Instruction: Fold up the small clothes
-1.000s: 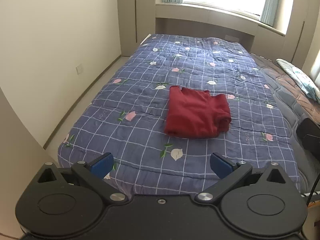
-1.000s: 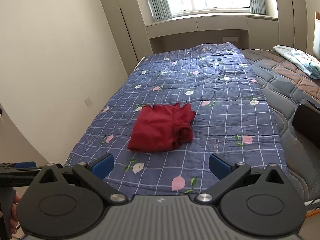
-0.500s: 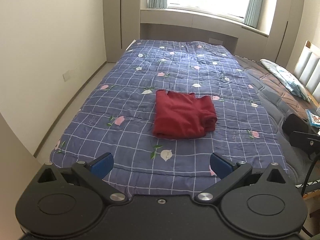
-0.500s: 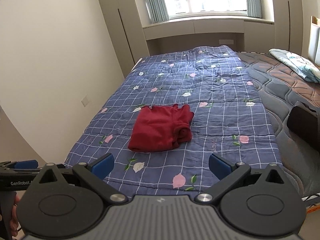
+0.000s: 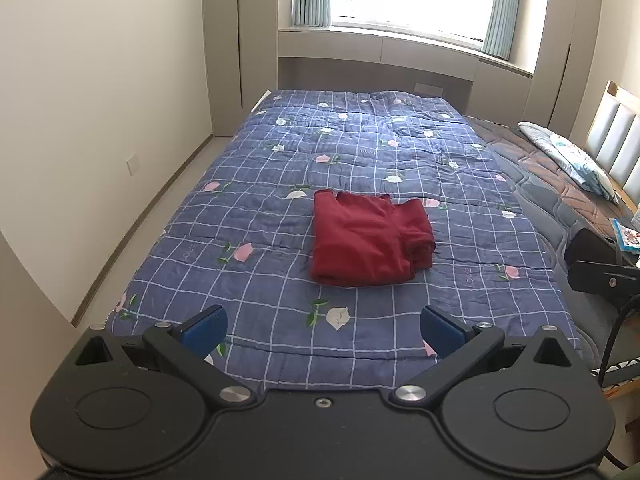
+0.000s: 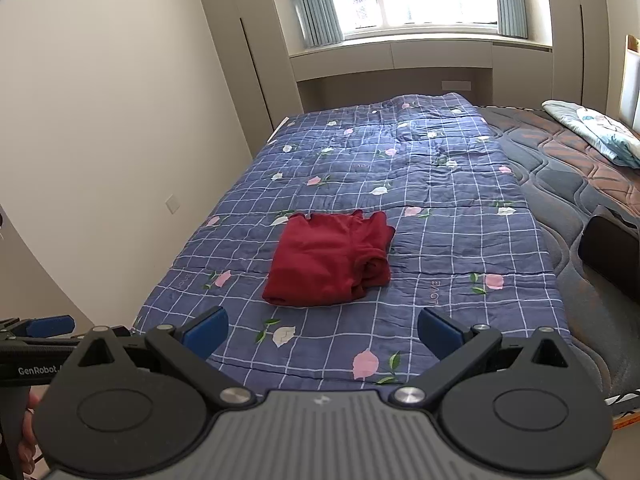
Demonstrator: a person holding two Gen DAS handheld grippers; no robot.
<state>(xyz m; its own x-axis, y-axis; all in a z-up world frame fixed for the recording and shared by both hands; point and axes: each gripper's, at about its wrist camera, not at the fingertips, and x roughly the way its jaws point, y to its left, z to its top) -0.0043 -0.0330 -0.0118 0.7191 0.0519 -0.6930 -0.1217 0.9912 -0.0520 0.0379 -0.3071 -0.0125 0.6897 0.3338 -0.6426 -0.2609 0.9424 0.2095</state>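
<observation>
A dark red garment (image 5: 366, 240) lies folded into a rough rectangle on the blue checked quilt (image 5: 260, 216), with a rolled edge at its right side. It also shows in the right wrist view (image 6: 328, 260). My left gripper (image 5: 322, 326) is open and empty, held back from the near edge of the bed, well short of the garment. My right gripper (image 6: 322, 326) is open and empty too, also well short of the garment. The left gripper's tip (image 6: 52, 326) shows at the left edge of the right wrist view.
The quilt (image 6: 440, 200) covers the left part of a bed; a bare dark mattress (image 6: 560, 176) with a pillow (image 6: 596, 130) lies to the right. A black object (image 6: 612, 252) sits at the bed's right side. A wall runs along the left, cupboards and a window behind.
Both grippers have pulled back and tilted up from the bed, so the garment looks smaller and more of the room shows. The garment has not moved.
</observation>
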